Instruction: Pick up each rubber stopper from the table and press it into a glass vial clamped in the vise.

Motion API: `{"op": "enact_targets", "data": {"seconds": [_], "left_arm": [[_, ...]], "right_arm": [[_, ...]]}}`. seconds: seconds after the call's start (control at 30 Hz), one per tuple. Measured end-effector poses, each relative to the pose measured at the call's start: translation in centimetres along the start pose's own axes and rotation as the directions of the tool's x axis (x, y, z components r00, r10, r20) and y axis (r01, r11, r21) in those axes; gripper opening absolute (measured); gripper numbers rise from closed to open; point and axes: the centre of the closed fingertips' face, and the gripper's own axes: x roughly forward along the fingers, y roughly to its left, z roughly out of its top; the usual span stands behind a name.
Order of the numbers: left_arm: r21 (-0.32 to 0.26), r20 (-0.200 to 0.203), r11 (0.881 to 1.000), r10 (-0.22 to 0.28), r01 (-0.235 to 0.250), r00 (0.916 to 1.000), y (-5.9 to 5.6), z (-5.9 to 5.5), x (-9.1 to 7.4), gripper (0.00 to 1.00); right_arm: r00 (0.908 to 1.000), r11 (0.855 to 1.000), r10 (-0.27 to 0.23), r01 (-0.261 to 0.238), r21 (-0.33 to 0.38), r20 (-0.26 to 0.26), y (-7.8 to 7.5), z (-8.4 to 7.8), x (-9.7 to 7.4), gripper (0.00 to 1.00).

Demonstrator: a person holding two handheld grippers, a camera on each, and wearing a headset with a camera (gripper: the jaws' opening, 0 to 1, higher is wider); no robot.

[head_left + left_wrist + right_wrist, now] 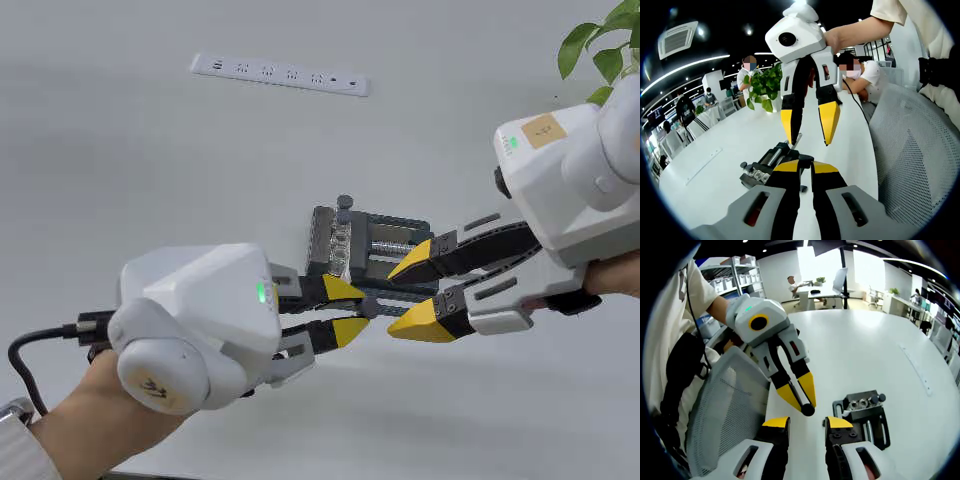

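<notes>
Carrying step: left gripper (364, 308) pinches a stopper (808, 410), right gripper (807, 421) gapes empty; next, centre it over a vial (342, 242).

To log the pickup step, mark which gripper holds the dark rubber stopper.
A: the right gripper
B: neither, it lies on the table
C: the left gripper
C: in the right gripper view the left gripper pinches the stopper at its yellow tips, while the right gripper has its jaws apart, empty.

Vials (342, 245) in vise (392, 240) on table (150, 170); power strip (280, 75) behind.
</notes>
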Motion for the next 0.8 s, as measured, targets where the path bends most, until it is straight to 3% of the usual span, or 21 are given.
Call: {"op": "enact_targets", "data": {"seconds": [0.17, 0.4, 0.57, 0.8], "left_arm": [[-0.1, 0.02, 0.994, -0.037, 0.039, 0.9991, -0.3, 0.2, 0.2, 0.04], [-0.13, 0.038, 0.988, -0.082, 0.087, 0.9959, -1.1, 0.6, 0.4, 0.04], [-0.211, 0.069, 0.967, -0.129, 0.141, 0.9892, -1.8, 1.0, 0.5, 0.04], [-0.287, 0.106, 0.941, -0.155, 0.179, 0.9822, -2.1, 1.0, 0.3, 0.04]], "right_arm": [[0.9995, 0.992, -0.004, 0.0, -0.127, -0.03, 0.0, 0.4, -0.1, 0.22], [0.9973, 0.974, 0.027, -0.042, -0.225, -0.068, 0.4, 0.4, 0.0, 0.2], [0.9931, 0.942, 0.053, -0.085, -0.324, -0.105, 1.1, 0.3, 0.2, 0.18], [0.9893, 0.915, 0.062, -0.109, -0.388, -0.132, 1.6, 0.1, 0.2, 0.15]]}}
